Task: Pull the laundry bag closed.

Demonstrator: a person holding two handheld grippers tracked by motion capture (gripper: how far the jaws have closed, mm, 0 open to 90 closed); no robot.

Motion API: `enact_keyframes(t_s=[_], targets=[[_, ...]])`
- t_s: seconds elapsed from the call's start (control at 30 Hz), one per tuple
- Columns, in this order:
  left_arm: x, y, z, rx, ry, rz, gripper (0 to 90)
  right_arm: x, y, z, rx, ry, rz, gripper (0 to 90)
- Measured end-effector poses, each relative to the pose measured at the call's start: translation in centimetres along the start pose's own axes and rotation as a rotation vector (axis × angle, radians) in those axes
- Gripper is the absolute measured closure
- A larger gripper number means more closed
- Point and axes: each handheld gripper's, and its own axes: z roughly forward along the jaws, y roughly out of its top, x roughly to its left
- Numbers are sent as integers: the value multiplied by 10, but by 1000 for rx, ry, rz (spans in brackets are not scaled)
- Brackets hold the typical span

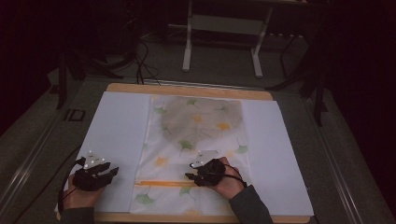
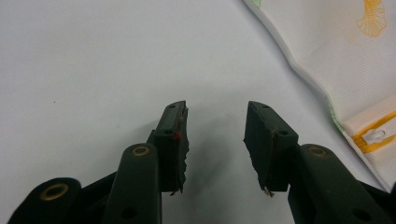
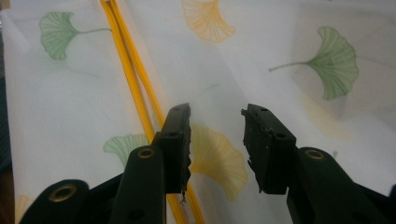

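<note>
A white mesh bag (image 1: 196, 140) printed with green and yellow leaves lies flat on the white sheet (image 1: 116, 135). Its orange zipper (image 1: 161, 183) runs across the near end, and a round greyish shape shows through the fabric at the far end. My right gripper (image 1: 190, 171) hovers over the bag's near part, and in the right gripper view it (image 3: 216, 123) is open with the zipper (image 3: 133, 79) just left of its left jaw. My left gripper (image 1: 114, 171) rests left of the bag. In its own view it (image 2: 217, 121) stands open over bare sheet, with the bag's edge (image 2: 336, 70) at the right.
The sheet covers a wooden board (image 1: 187, 88) whose edge shows at the far and near sides. Grey floor surrounds it, with a white table frame (image 1: 224, 42) and cables beyond. Bare sheet (image 1: 275, 149) lies right of the bag.
</note>
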Motion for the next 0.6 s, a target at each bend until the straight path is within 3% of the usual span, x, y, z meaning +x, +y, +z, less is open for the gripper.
enact_keyframes(t_s=[0.6], targets=[[-1,0,-1,-10,0,5,607,10,14,16,-4,38,-30,604]])
